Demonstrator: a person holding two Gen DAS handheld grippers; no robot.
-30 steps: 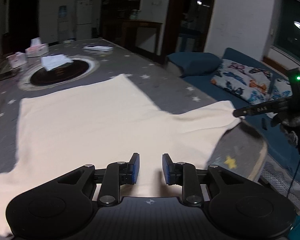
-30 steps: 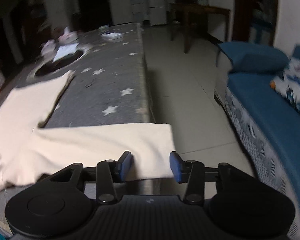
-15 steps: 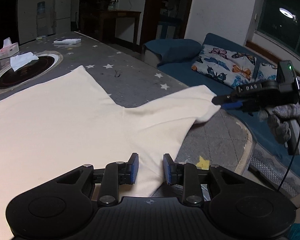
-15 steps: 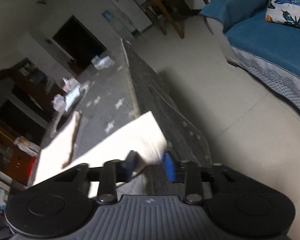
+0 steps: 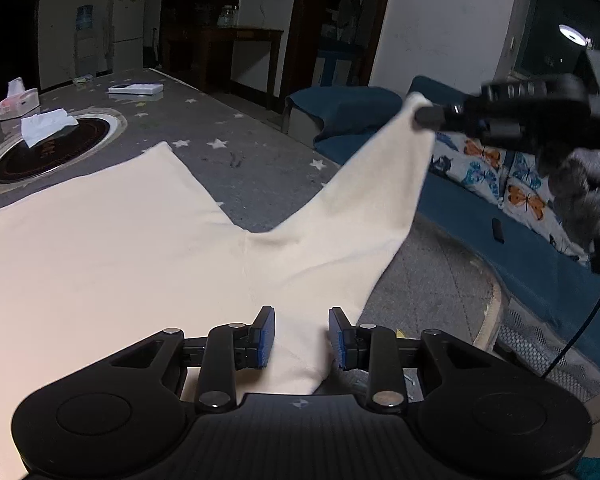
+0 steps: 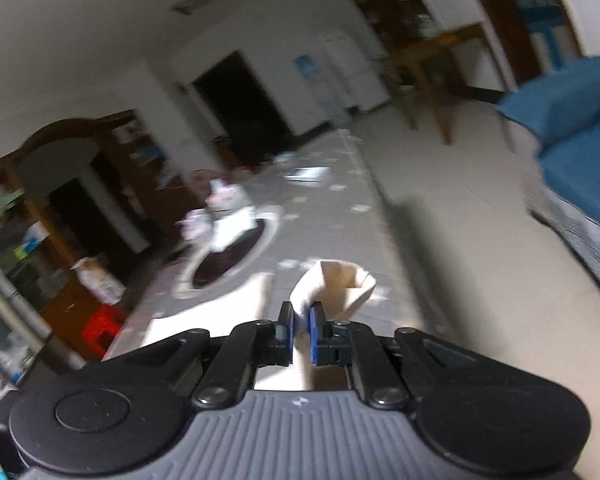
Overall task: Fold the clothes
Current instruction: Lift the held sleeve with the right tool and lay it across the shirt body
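Cream garment (image 5: 112,256) lies spread over most of the near worktop (image 5: 236,148), which has a grey star-print cover. Its right sleeve (image 5: 364,216) is lifted off the surface, rising to the far right. My right gripper (image 5: 424,110) has the sleeve end pinched, fingers pressed together on the cloth; in the right wrist view the fabric bunches up betw. the blue pads (image 6: 314,330), w/ heavy motion blur. My left gripper (image 5: 302,336) sits low at the near edge, fingers spread, over the garment near the sleeve's base; can't tell if it's touching. Far left on the worktop: round black hotplate (image 5: 50,148) w/ a white tissue (image 5: 46,126) on it, tissue box (image 5: 18,98) just beyond. Blue sofa (image 5: 480,216) w/ butterfly cushions (image 5: 496,168) at right.
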